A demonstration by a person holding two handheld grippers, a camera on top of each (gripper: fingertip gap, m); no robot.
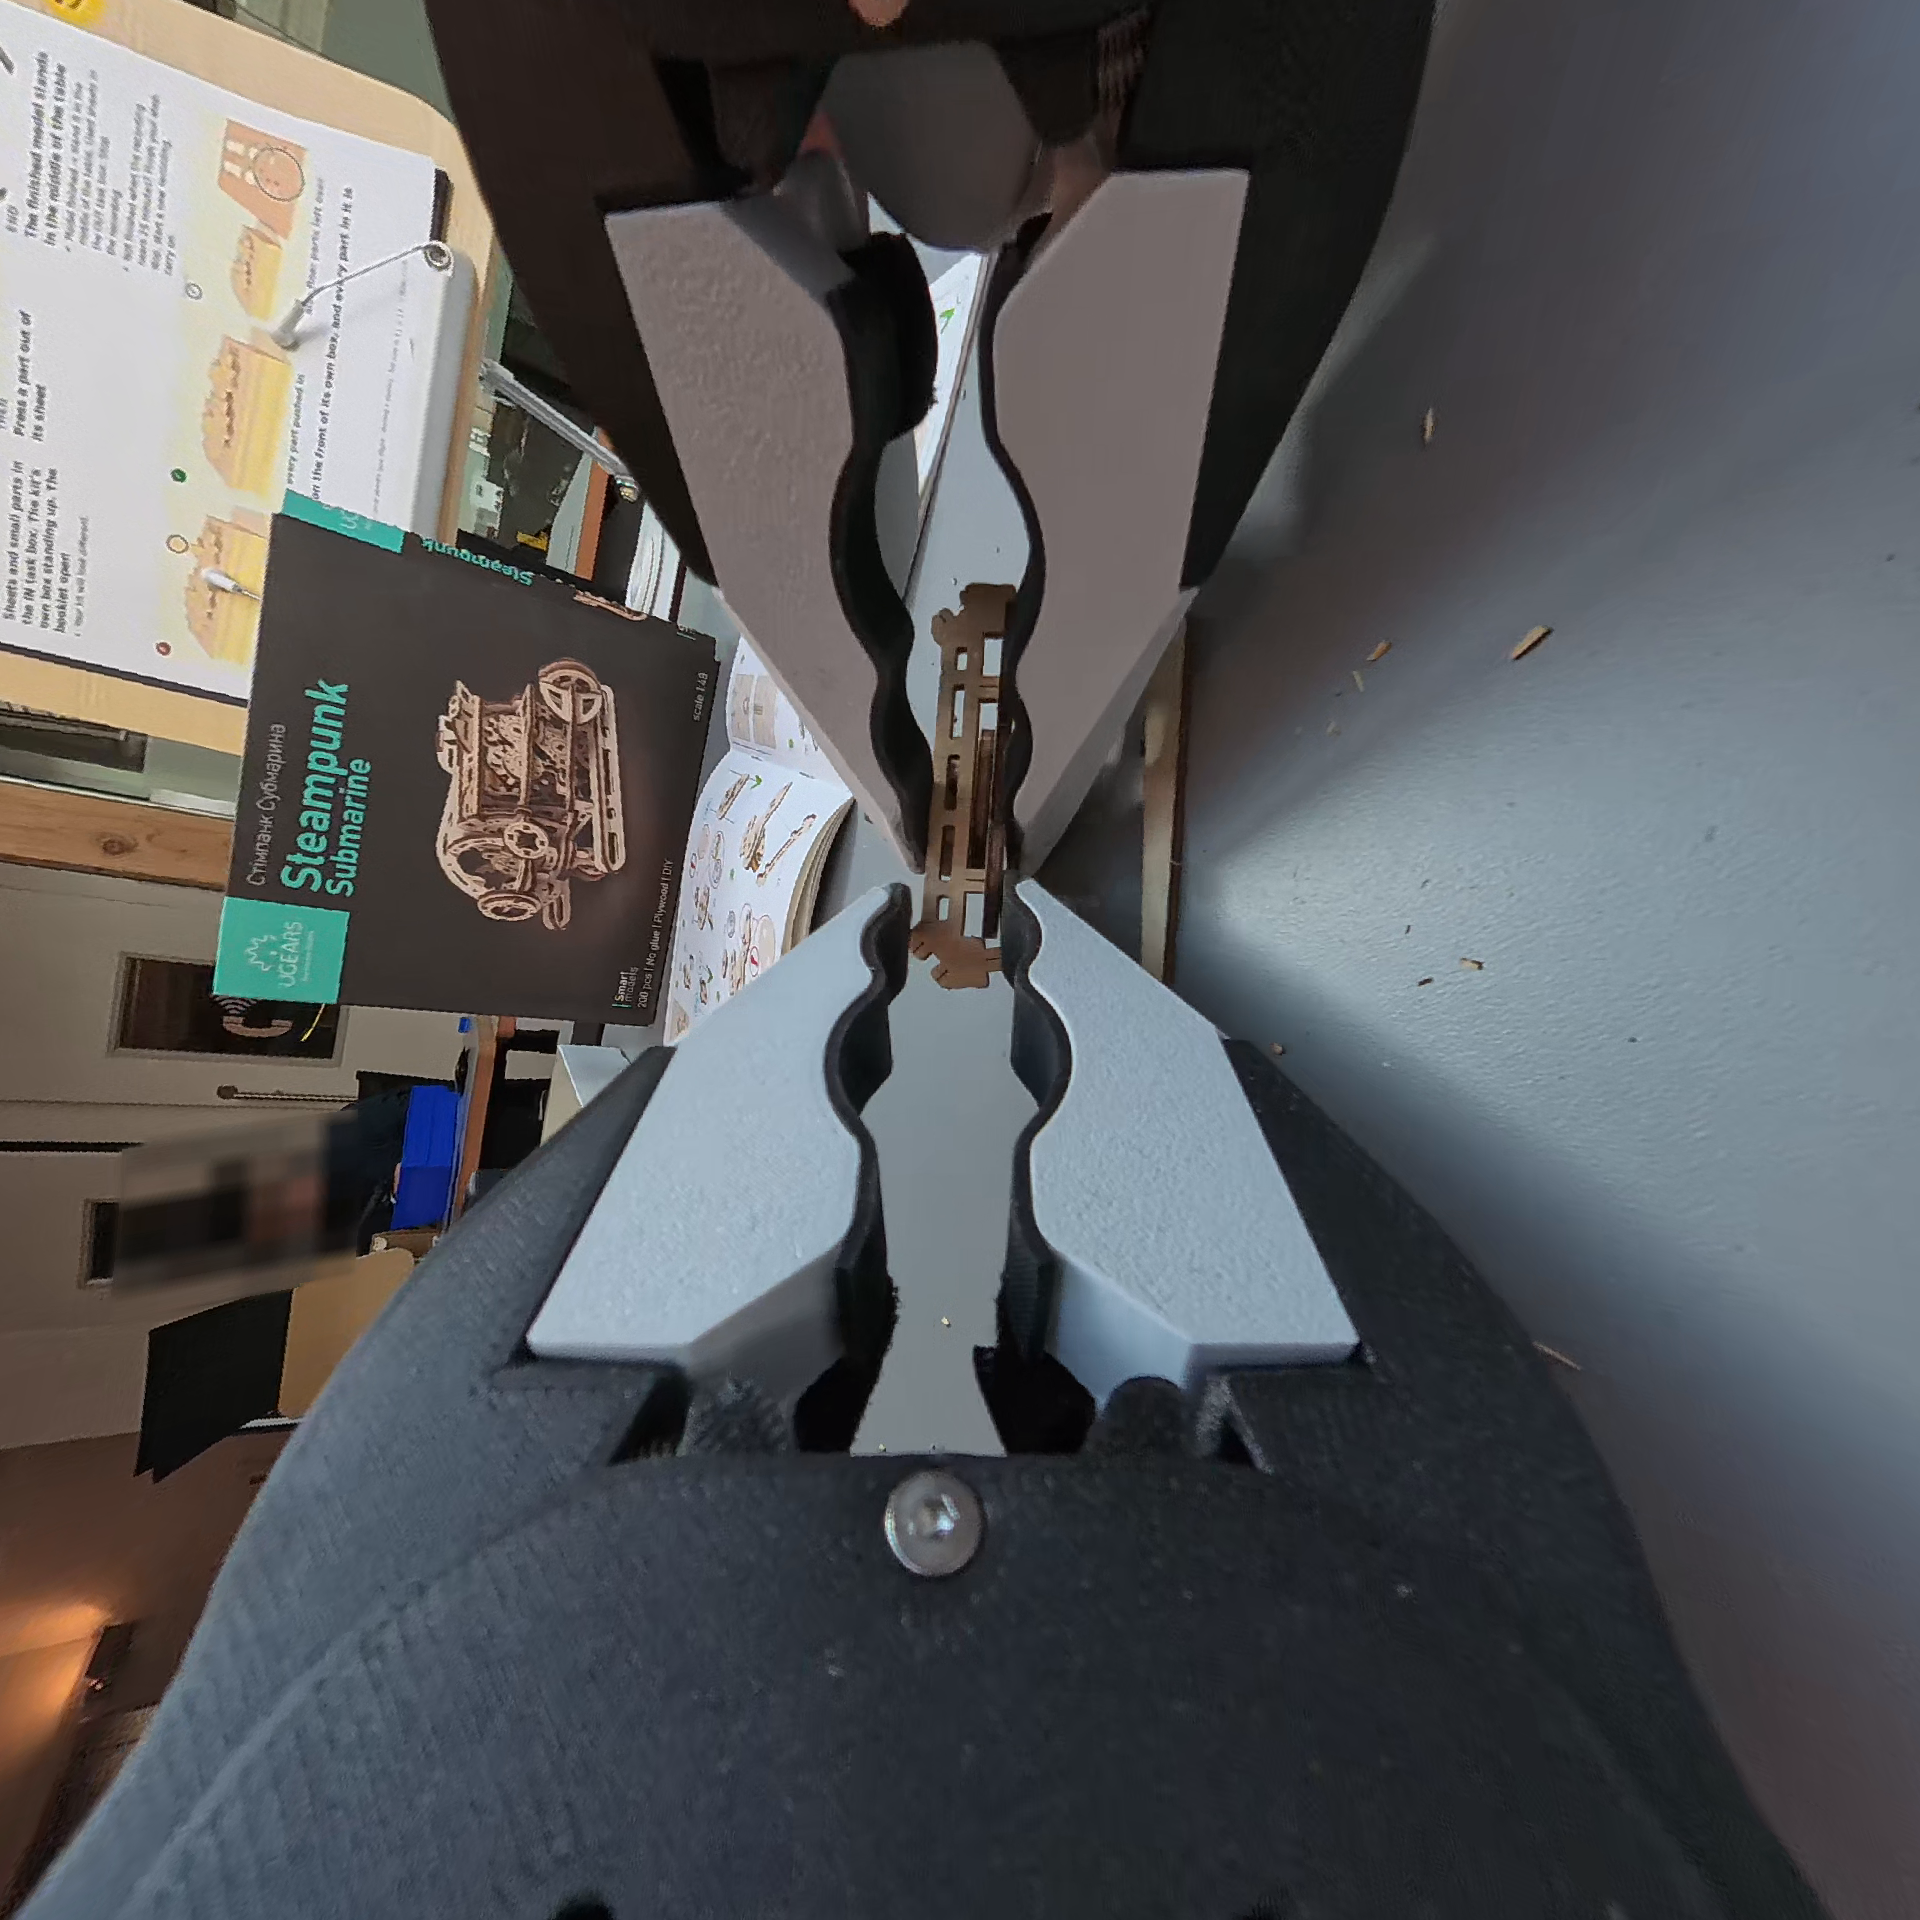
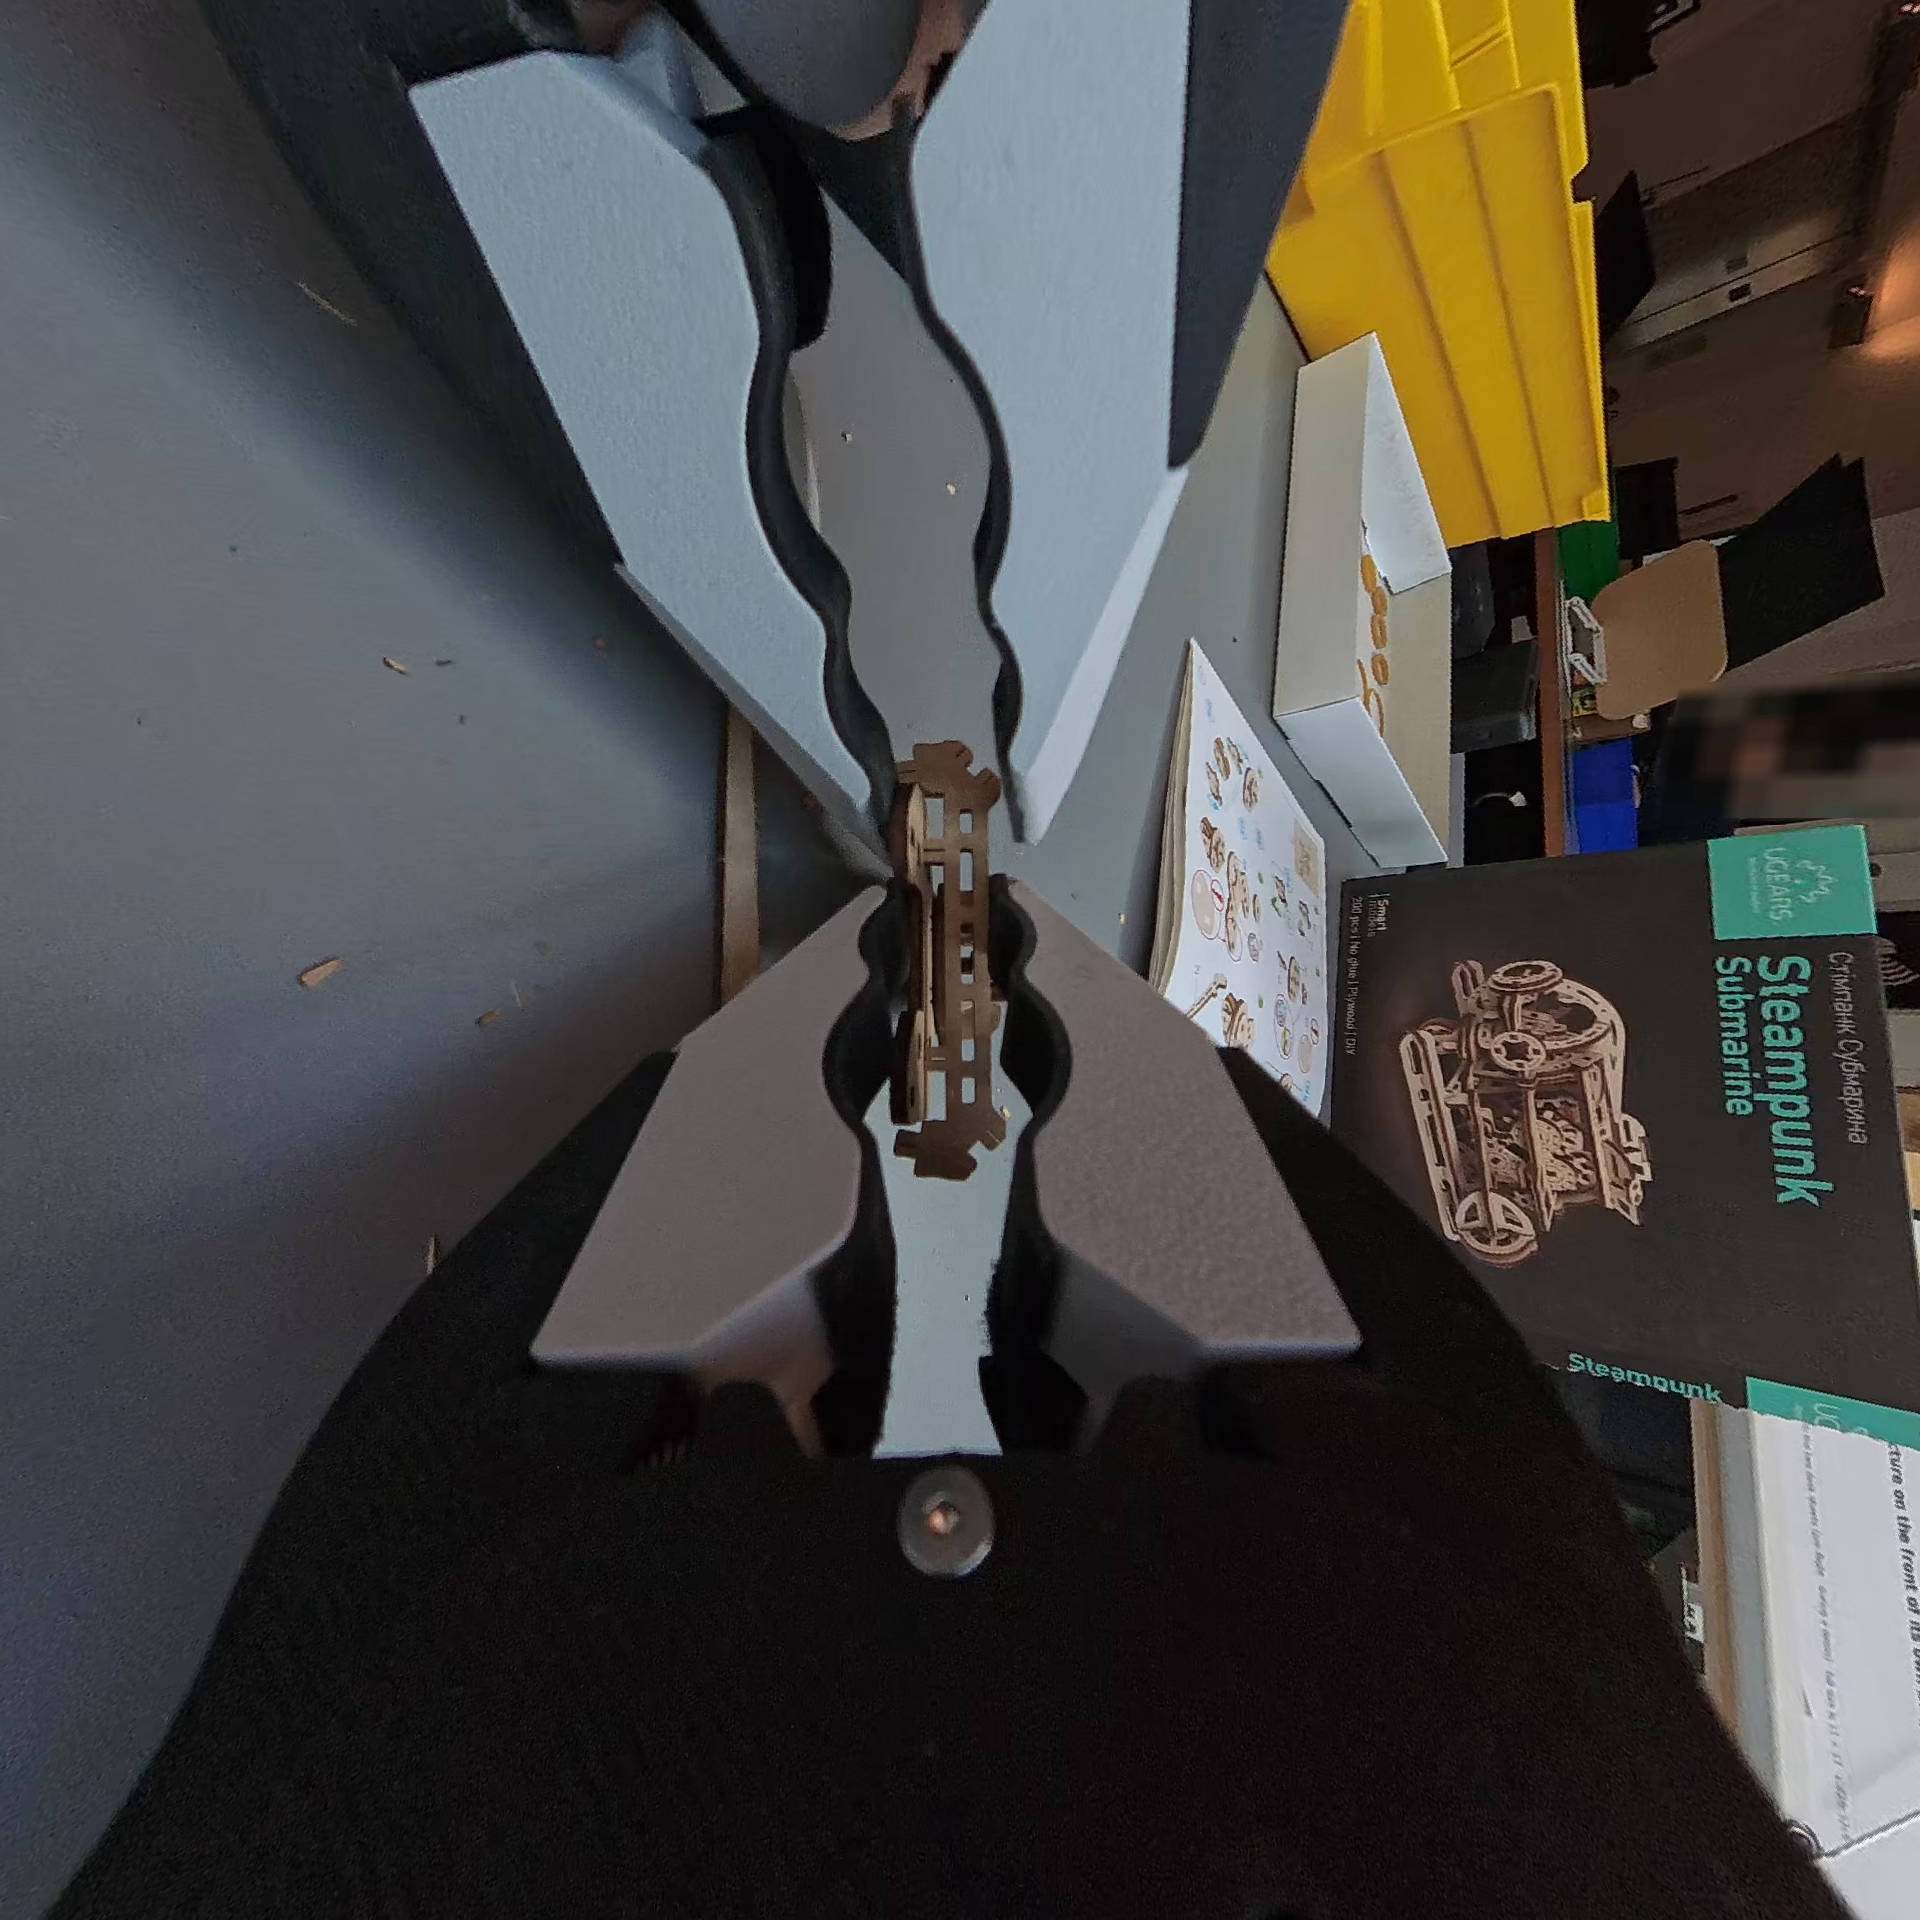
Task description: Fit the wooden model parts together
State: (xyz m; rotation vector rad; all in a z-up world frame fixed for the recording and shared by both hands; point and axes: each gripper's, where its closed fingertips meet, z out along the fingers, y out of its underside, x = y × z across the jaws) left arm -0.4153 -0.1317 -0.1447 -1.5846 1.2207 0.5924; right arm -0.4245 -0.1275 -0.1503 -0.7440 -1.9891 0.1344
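A small brown wooden assembly is a slotted, ladder-like strip with a flat lobed piece alongside it. It is held above the grey table, between two grippers that meet tip to tip. My left gripper is shut on its near end. My right gripper comes in from the top and is shut on the rest. In the right wrist view the assembly lies between my right gripper's fingers, and my left gripper pinches its far end.
A black and teal kit box stands beside an open instruction booklet. A printed sheet on a clipboard, a white box and yellow bins lie beyond. Wood chips dot the table. Less than 4 cm separates the two grippers' tips.
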